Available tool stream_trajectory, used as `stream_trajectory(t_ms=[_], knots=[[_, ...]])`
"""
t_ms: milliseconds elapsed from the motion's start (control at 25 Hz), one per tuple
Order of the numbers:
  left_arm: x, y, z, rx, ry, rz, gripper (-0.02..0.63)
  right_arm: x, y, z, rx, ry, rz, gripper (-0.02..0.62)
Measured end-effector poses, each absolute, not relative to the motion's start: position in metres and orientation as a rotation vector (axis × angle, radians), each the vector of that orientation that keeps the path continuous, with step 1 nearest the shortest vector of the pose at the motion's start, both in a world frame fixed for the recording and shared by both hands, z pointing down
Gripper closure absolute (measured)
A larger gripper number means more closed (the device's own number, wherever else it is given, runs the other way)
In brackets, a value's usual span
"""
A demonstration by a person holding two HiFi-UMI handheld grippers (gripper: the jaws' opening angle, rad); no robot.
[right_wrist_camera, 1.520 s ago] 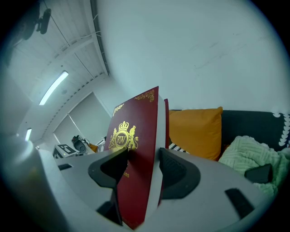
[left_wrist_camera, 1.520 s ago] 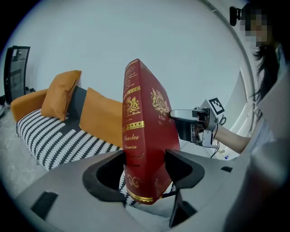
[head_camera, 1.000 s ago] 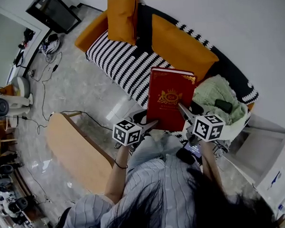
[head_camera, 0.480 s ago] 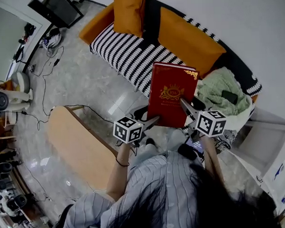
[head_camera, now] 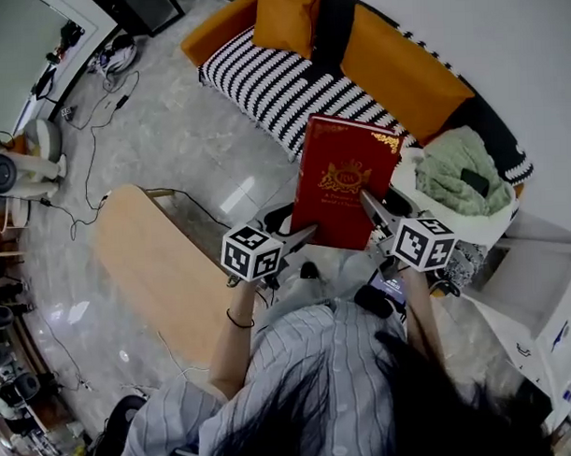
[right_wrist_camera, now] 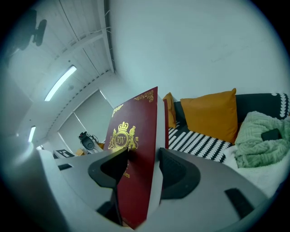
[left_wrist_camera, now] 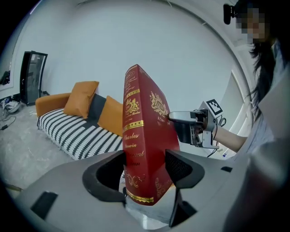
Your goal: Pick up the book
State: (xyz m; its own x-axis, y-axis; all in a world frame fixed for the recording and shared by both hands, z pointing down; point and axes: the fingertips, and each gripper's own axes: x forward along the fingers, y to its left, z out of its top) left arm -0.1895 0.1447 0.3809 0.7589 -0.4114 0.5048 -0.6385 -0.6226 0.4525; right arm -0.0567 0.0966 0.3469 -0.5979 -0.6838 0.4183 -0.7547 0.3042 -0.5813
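Observation:
A thick red book (head_camera: 343,183) with gold print is held up in the air in front of the person, above the floor. My left gripper (head_camera: 309,234) is shut on its lower left edge at the spine. My right gripper (head_camera: 367,204) is shut on its lower right edge. In the left gripper view the book (left_wrist_camera: 145,140) stands upright between my left gripper's (left_wrist_camera: 145,168) pads, with the right gripper (left_wrist_camera: 190,126) beyond it. In the right gripper view the book's cover (right_wrist_camera: 131,154) fills the gap of my right gripper (right_wrist_camera: 138,166).
A sofa (head_camera: 281,87) with a black-and-white striped seat and orange cushions (head_camera: 406,73) runs behind the book. A green blanket (head_camera: 456,170) lies at its right end. A low wooden table (head_camera: 151,274) stands at the left, with cables (head_camera: 95,135) on the tiled floor. White furniture (head_camera: 540,288) stands at the right.
Both grippers have carried the book along together with the same grip. In the head view the sofa has slid up and to the right, and the wooden table sits nearer the middle.

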Motion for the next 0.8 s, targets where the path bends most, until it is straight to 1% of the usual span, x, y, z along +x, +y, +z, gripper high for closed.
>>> stream_trajectory(t_ms=[160, 320, 520, 800], knots=[[-0.219, 0.173, 0.383, 2.325, -0.788, 0.466, 0.322, -0.085, 0.124, 0.351, 1.358, -2.46, 1.19, 0.365], [-0.23, 0.195, 0.385, 2.333, -0.765, 0.46, 0.322, -0.096, 0.149, 0.351, 1.38, -2.444, 1.189, 0.367], [-0.23, 0.215, 0.383, 2.357, -0.715, 0.445, 0.322, -0.095, 0.174, 0.347, 1.441, -2.424, 1.184, 0.367], [-0.213, 0.234, 0.376, 2.413, -0.641, 0.451, 0.322, -0.075, 0.203, 0.34, 1.538, -2.399, 1.184, 0.367]])
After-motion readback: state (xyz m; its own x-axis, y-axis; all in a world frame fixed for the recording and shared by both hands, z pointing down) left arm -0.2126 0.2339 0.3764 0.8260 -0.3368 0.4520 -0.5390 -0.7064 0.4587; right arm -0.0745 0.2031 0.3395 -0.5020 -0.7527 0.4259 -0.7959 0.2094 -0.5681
